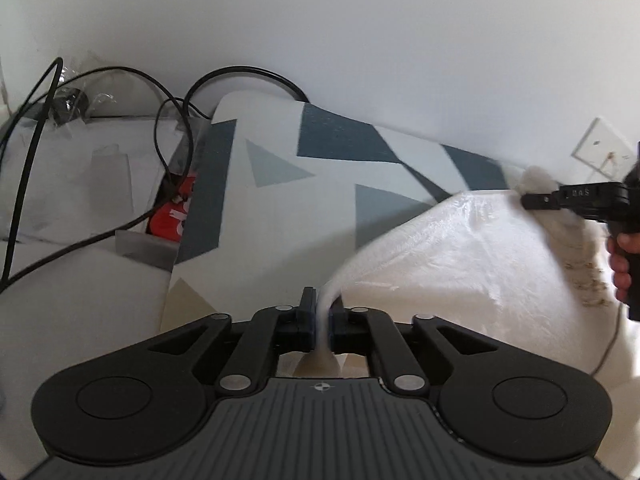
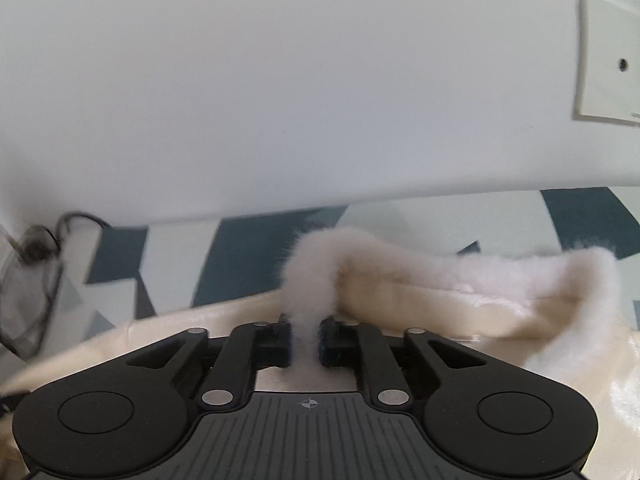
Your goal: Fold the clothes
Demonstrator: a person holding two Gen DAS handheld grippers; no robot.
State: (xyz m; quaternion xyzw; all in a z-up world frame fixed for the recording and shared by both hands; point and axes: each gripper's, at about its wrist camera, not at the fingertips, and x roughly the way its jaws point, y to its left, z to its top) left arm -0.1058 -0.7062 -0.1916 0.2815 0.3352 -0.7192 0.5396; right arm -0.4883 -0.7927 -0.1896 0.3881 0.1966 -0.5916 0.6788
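Note:
A cream garment (image 1: 472,264) with a fluffy white lining lies on a cloth (image 1: 280,168) patterned with blue and grey triangles. My left gripper (image 1: 322,318) is shut on a pinched edge of that garment, which rises between its pads. In the right wrist view my right gripper (image 2: 305,340) is shut on a fluffy trimmed edge of the garment (image 2: 400,280), the fleece bulging up between the pads. The right gripper (image 1: 544,200) also shows at the right edge of the left wrist view, held by a hand (image 1: 622,264), with fleece in its tip.
Black cables (image 1: 172,112) loop over white boxes and plastic at the left, with a red pack (image 1: 172,216) in a gap beside the patterned cloth. A white wall rises behind, bearing a socket plate (image 1: 604,148) at the right.

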